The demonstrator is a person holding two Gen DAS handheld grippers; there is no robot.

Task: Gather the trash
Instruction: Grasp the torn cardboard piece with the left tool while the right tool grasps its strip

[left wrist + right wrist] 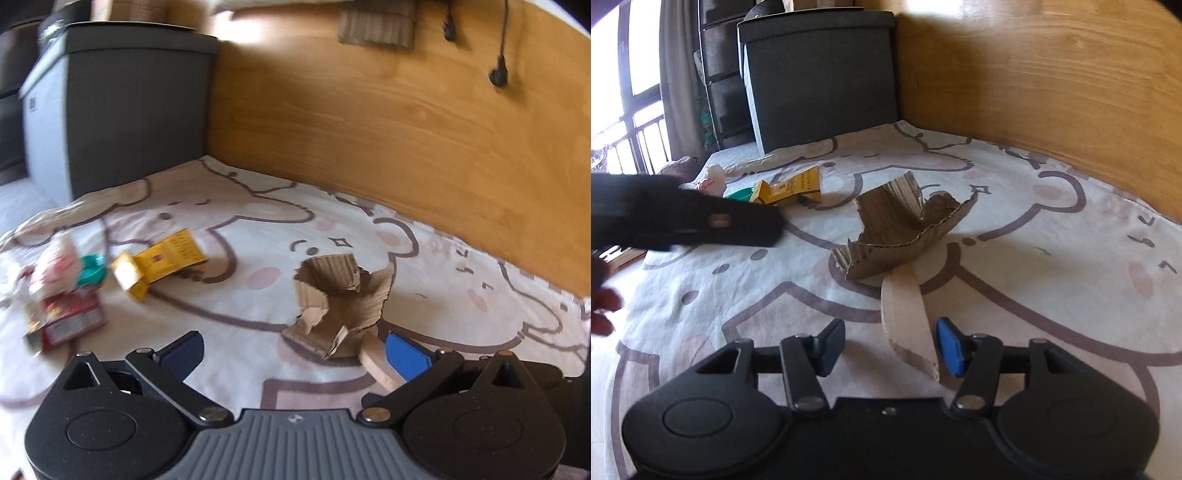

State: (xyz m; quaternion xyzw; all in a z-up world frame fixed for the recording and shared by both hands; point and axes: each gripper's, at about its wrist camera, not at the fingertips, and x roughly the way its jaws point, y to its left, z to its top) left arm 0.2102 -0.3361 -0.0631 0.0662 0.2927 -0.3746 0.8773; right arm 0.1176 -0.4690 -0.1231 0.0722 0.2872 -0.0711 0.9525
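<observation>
Surface: we're over a bed sheet (1015,229) w/ cartoon bear print, wood panel (1052,81) along the far/right side, dark grey box (823,81) at the far corner.
Main trash: torn cardboard piece (905,229), crumpled and curled, lying mid-sheet; a flat cardboard strip (905,314) runs from under it toward our right tool.
Right gripper (890,347): jaws partly apart, approx. half way. The strip's near end sits between them, close to the blue pad on the right, gap on the left side. Pads not pressing on it as far as we can see; nothing gripped.
Left gripper (295,350): jaws wide apart, nothing held. In the left wrist view the strip end (376,362) lies just beside its right blue pad; touching or not, we can't tell. In the right wrist view it shows as a dark blurred bar (701,218) at left.
Other trash: yellow carton (162,262) on its side, left of the cardboard, well apart from both tools. Further left a teal lid-like item (90,271), a white crumpled wrapper (55,266), a red packet (66,317); all blurred, bunched together.
Person: fingers of a hand (604,310) at the left edge of the right wrist view.
Far side: black cable (498,70) hanging on the wood panel.
</observation>
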